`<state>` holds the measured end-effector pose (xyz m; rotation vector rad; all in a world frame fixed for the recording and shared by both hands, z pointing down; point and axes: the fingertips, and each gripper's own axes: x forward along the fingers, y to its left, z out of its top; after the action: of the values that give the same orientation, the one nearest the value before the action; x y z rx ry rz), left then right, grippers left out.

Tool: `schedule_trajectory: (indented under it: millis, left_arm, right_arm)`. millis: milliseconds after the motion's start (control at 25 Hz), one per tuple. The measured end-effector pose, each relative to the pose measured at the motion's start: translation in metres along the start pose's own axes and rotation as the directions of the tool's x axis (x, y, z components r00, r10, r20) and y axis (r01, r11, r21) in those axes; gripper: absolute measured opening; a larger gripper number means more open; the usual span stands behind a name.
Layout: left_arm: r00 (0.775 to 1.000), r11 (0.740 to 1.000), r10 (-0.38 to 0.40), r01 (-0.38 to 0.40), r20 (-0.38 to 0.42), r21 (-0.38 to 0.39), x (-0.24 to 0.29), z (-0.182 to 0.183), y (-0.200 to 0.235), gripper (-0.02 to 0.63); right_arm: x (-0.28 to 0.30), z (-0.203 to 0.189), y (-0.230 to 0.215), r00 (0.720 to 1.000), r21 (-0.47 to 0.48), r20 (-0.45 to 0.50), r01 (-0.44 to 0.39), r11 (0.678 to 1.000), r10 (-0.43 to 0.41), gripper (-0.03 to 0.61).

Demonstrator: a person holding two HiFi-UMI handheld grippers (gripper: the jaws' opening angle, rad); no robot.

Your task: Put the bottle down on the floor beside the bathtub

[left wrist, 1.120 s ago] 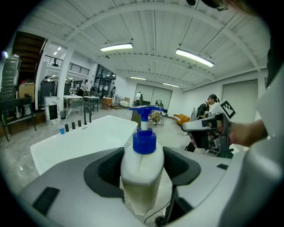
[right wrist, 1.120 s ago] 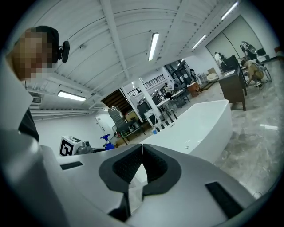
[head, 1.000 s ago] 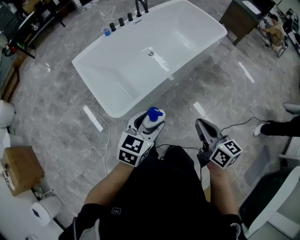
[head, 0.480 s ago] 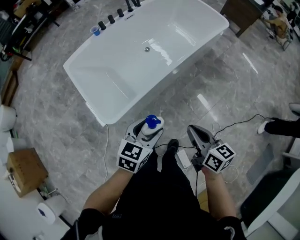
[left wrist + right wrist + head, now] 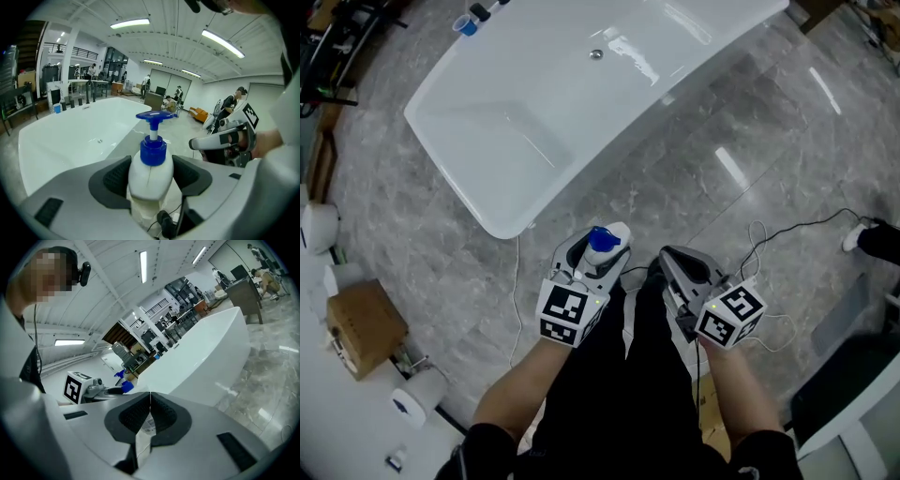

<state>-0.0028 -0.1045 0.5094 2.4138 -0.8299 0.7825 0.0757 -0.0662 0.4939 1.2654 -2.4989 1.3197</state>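
Pump bottle clamped in the left tool, right tool closed on nothing

The left tool (image 5: 592, 255) had both jaws pressed against the sides of the white bottle (image 5: 605, 240) with the blue pump. It held the bottle upright in front of the person's legs, above the grey marble floor (image 5: 422, 244) near the end of the white bathtub (image 5: 516, 122). The right tool (image 5: 670, 261) sat just beside it, jaws closed together and empty. A thin black cable (image 5: 787, 230) snaked across the floor off to the right.
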Motion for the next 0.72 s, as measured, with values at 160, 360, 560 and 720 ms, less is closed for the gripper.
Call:
schedule_trajectory:
  millis: [160, 360, 560, 720]
  left_arm:
    - [0.999, 1.0, -0.01, 0.009, -0.052, -0.013, 0.032, -0.046, 0.008, 0.278]
    - [0.998, 1.0, 0.006, -0.007, -0.068, -0.017, 0.082, -0.085, 0.033, 0.278]
    - [0.997, 1.0, 0.004, -0.004, -0.075, -0.002, 0.128, -0.139, 0.048, 0.278]
    - [0.995, 1.0, 0.001, -0.001, -0.103, 0.004, 0.168, -0.188, 0.06, 0.278]
  right_arm:
    - [0.021, -0.022, -0.036, 1.0, 0.005, 0.0, -0.008, 1.0, 0.008, 0.028]
    - [0.046, -0.044, -0.099, 0.999, 0.008, 0.023, 0.032, 0.999, -0.032, 0.028]
    - [0.069, -0.115, -0.148, 0.998, 0.064, -0.016, 0.056, 0.996, -0.055, 0.028]
    - [0.098, -0.179, -0.182, 0.992, 0.07, -0.112, 0.062, 0.996, -0.054, 0.028]
